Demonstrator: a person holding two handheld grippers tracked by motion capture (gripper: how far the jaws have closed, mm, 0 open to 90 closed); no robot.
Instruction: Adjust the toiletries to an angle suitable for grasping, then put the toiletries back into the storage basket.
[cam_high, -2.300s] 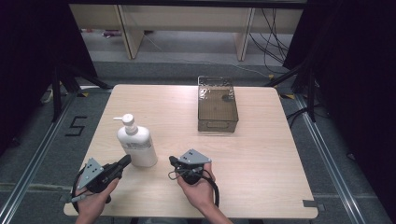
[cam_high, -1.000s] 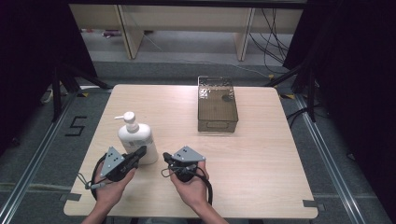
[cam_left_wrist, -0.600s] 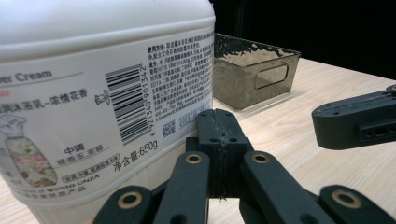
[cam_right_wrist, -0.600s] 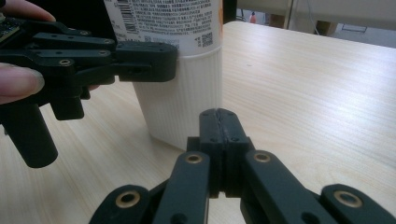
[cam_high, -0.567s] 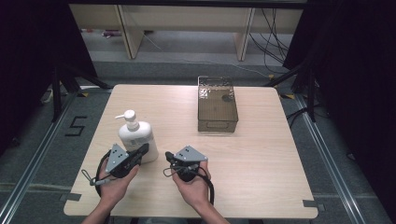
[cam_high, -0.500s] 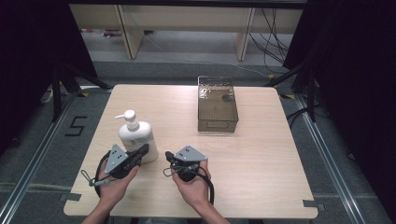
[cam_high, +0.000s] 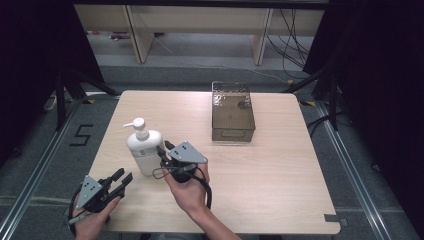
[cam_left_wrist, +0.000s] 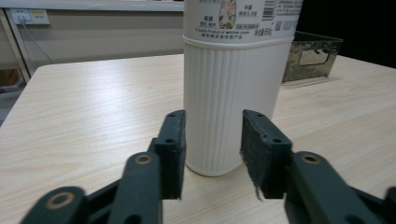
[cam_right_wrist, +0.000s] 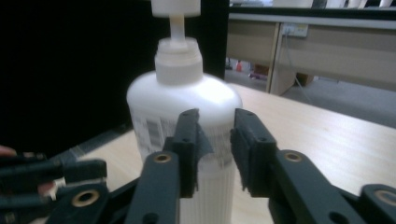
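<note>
Pump bottle (cam_high: 144, 150) upright on the table (cam_high: 260, 170), near left.
Right gripper (cam_high: 161, 151) and left gripper (cam_high: 124, 176): jaws just opened, parted, gripping nothing.

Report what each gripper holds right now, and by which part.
Nothing is held. The left gripper and right gripper stand open, jaws just opened, both short of the white pump bottle, which stands free on the table.

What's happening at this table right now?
A person works two handheld grippers around a white pump bottle standing upright on the wooden table. The right gripper is up against the bottle, jaws open in front of it. The left gripper sits open, short of the bottle. A clear bin waits farther back.
</note>
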